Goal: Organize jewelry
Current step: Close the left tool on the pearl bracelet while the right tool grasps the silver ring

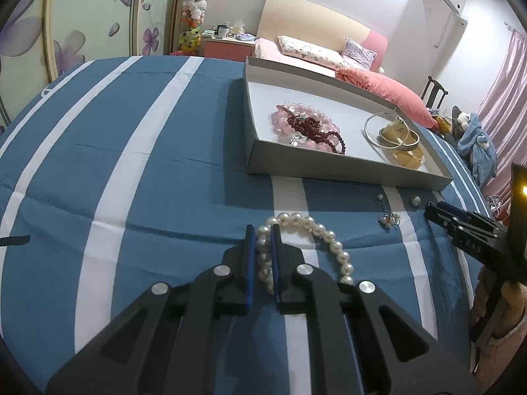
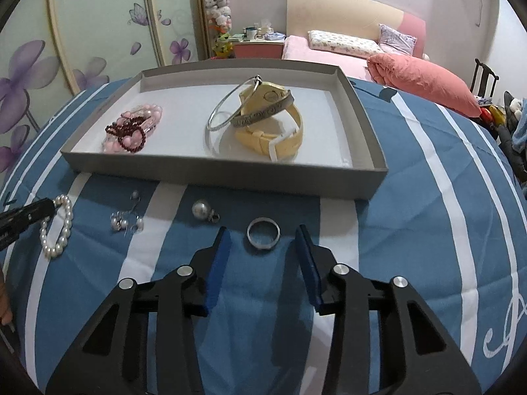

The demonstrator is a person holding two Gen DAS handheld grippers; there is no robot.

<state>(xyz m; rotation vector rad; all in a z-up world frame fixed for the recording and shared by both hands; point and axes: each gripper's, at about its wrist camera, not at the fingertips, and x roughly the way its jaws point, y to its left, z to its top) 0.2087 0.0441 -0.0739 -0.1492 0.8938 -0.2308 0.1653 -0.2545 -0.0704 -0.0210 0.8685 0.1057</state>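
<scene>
Left gripper [image 1: 263,230] clamped on the near-left arc of a white pearl bracelet [image 1: 316,230], blue-lined fingers pressed against a run of beads, rest of the strand curving off to the right over the blue-and-white striped bedspread [image 1: 148,164]. Same bracelet visible at the far left of the right wrist view, with the left gripper's black tip touching its upper end. Right gripper [image 2: 262,232] with jaws apart, straddling a plain silver ring [image 2: 263,233] lying flat on the cloth, neither pad touching the band. No earlier picture to hold against, so only this much told of the jaws. Just left of the ring, a single large pearl earring [image 2: 201,210] with a small metal clasp; further left, a cluster of small pearl earrings [image 2: 126,222] on a white stripe. Beyond these, a shallow grey cardboard tray [image 2: 230,172] sitting on the bedspread, white inside. At the tray's left end, pink bead bracelets [image 2: 145,115] heaped together with a dark red bead strand [image 2: 128,135] lying across them. Toward the tray's middle, a thin silver bangle [image 2: 227,112] leaning tilted against a pale yellow watch [image 2: 273,138], with a wider engraved metal bangle [image 2: 260,115] resting across the watch. In the background, a bed with a coral quilt [image 2: 425,82] and patterned pillows.
</scene>
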